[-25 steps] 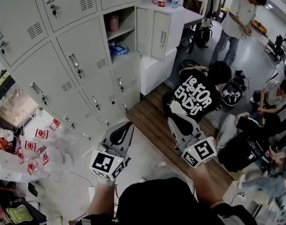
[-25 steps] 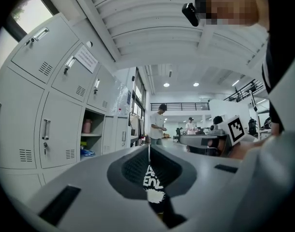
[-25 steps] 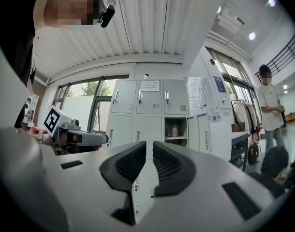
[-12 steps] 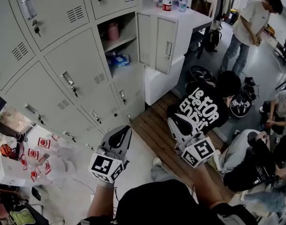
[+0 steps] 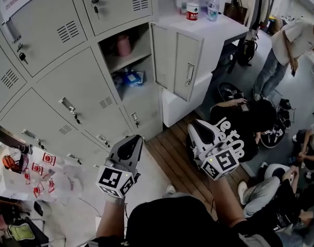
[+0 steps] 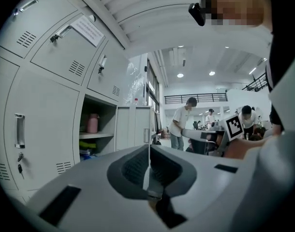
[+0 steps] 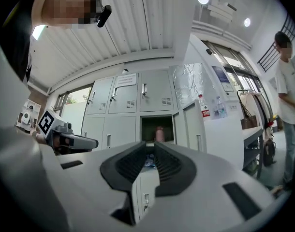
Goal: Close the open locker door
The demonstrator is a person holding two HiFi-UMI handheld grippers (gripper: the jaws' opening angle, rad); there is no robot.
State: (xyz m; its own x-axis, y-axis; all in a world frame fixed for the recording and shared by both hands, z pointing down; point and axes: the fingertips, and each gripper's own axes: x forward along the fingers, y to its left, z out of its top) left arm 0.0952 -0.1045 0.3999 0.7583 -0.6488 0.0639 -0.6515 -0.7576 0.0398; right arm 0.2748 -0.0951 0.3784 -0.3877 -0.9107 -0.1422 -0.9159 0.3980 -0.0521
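The locker door (image 5: 189, 55) hangs open on the right-hand column of a grey bank of lockers (image 5: 69, 81), with closed doors to its left and above it. It is a tall, pale grey metal panel, swung well out from the locker front. The face with the upright handle (image 5: 189, 75) shows in the head view. Its free edge stands just beside a white cabinet (image 5: 219, 30) that carries two bottles (image 5: 193, 5).

Behind the door the compartment is exposed. A pink bottle (image 5: 124, 45) stands on the upper shelf and blue packets (image 5: 130, 77) lie on the level below.

In the left gripper view the door (image 6: 138, 128) stands to the right of the dark opening, with the pink bottle (image 6: 92, 123) in sight. In the right gripper view the door (image 7: 196, 127) also sits to the right of the opening.

The left gripper (image 5: 136, 141) is held low in front of the lockers, well apart from the door. Its own view shows the jaws (image 6: 148, 149) pressed together, with only a thin seam between the pads and nothing held.

The right gripper (image 5: 196, 128) is held out over a strip of wooden floor (image 5: 172, 153), also well short of the door and pointing toward the open compartment. Its jaws (image 7: 151, 154) are closed down to a narrow slit and hold nothing.

Several people sit on the floor at the right, and one person (image 5: 291, 45) stands near the cabinet.
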